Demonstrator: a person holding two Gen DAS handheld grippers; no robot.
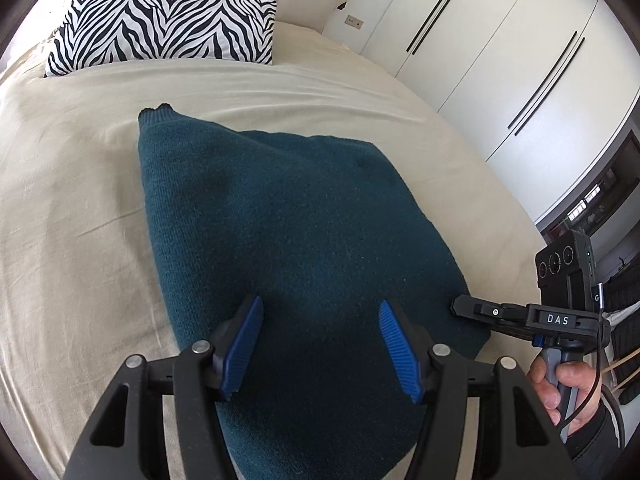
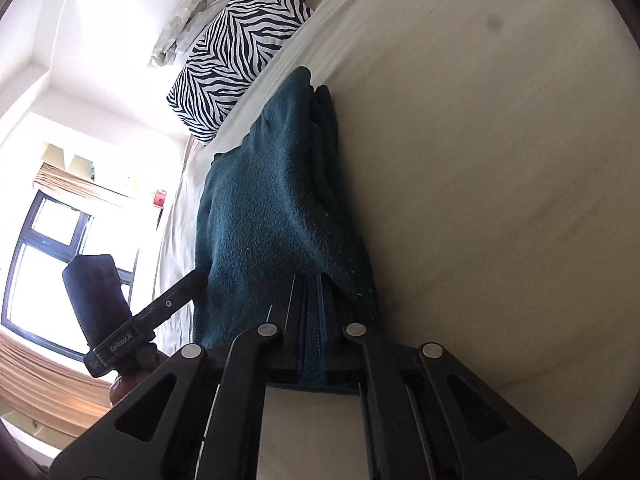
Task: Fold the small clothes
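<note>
A dark teal knitted garment [image 1: 288,216] lies folded on the beige bed sheet [image 1: 72,200]. My left gripper [image 1: 320,312] is open, its blue pads [image 1: 244,344] spread just above the garment's near end. My right gripper [image 2: 312,292] is shut on the garment's edge [image 2: 280,200], with teal cloth pinched between its closed fingers. It also shows in the left wrist view [image 1: 460,306] at the garment's right edge, held by a hand [image 1: 560,384]. My left gripper shows in the right wrist view [image 2: 196,280] at the garment's left side.
A zebra-striped pillow [image 1: 164,20] lies at the head of the bed, with crumpled white bedding [image 2: 192,12] behind it. White wardrobe doors [image 1: 500,40] stand to the right of the bed. A window [image 2: 52,248] with curtains is on the far side.
</note>
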